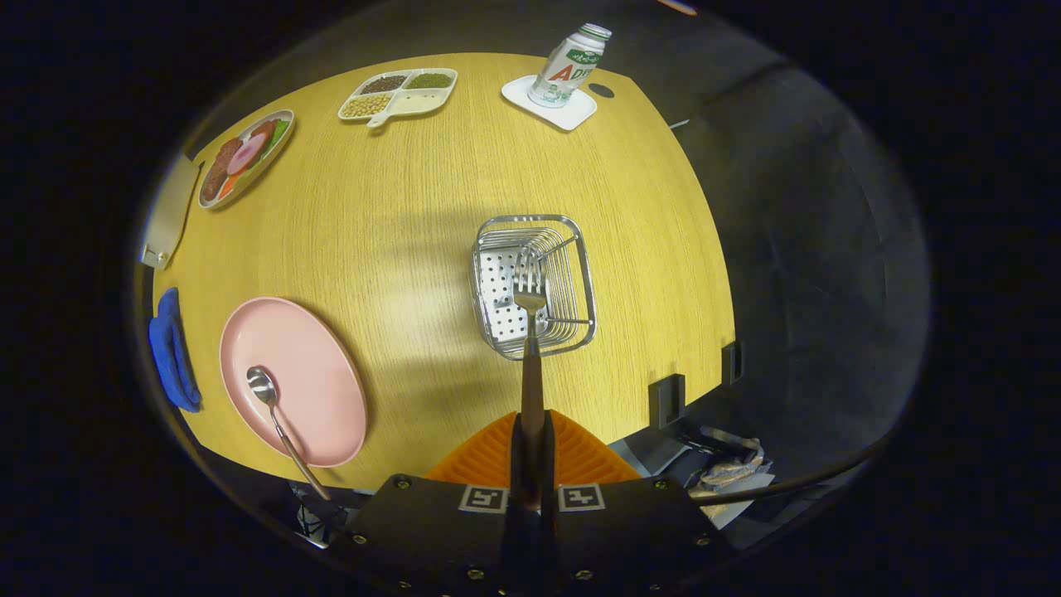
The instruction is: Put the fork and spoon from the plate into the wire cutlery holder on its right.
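Desk: What is sitting on the oak-coloured table (414, 207)?

Photographer: The pink plate (307, 373) is lying left of the wire cutlery holder (535, 286), and the spoon (278, 419) is resting on the plate, handle over its near rim.

Desk: And the tongs?

Photographer: The gripper (530, 439) is closed tight on the fork (530, 332), both orange fingers (580, 452) pressing its brown handle, tines hanging over the holder's perforated floor.

Desk: Which step?

Photographer: The fork's drop-off appears to be under way. The next move is likely calling for lowering it inside the wires, then releasing; the spoon is waiting.
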{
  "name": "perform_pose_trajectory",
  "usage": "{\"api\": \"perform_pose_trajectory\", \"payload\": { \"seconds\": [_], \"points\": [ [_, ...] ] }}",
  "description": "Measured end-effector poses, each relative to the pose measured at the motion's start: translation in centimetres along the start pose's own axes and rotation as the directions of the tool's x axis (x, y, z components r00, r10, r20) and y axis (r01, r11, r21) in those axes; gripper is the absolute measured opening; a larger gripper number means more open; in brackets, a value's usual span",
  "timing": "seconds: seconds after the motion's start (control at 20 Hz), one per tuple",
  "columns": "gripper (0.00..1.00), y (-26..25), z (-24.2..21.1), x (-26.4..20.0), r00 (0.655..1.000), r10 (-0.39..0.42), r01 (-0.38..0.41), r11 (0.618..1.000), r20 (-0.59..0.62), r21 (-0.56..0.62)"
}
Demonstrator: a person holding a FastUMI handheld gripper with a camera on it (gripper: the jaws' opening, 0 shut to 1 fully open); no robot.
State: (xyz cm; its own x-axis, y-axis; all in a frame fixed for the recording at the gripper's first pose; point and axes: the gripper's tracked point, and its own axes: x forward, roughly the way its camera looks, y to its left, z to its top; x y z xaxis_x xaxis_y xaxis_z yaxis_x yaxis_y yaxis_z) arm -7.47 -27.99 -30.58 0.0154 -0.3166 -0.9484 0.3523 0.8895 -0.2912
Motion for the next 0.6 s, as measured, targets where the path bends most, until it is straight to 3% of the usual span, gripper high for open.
{"api": "perform_pose_trajectory", "payload": {
  "seconds": [0.2,0.3,0.35,0.4,0.6],
  "points": [
    [0.15,-0.9,0.9,-0.3,1.0,-0.011,0.011,1.0,0.006,-0.004],
    [0.49,-0.9,1.7,-0.7,1.0,-0.003,0.002,1.0,0.029,0.003],
    [0.77,-0.8,1.9,-1.0,0.999,0.006,-0.007,1.0,0.041,0.01],
    [0.82,-0.7,2.1,-1.1,0.999,0.009,-0.01,1.0,0.049,0.011],
    [0.83,-0.7,2.2,-1.7,0.998,0.005,-0.006,1.0,0.066,0.003]
  ]
}}
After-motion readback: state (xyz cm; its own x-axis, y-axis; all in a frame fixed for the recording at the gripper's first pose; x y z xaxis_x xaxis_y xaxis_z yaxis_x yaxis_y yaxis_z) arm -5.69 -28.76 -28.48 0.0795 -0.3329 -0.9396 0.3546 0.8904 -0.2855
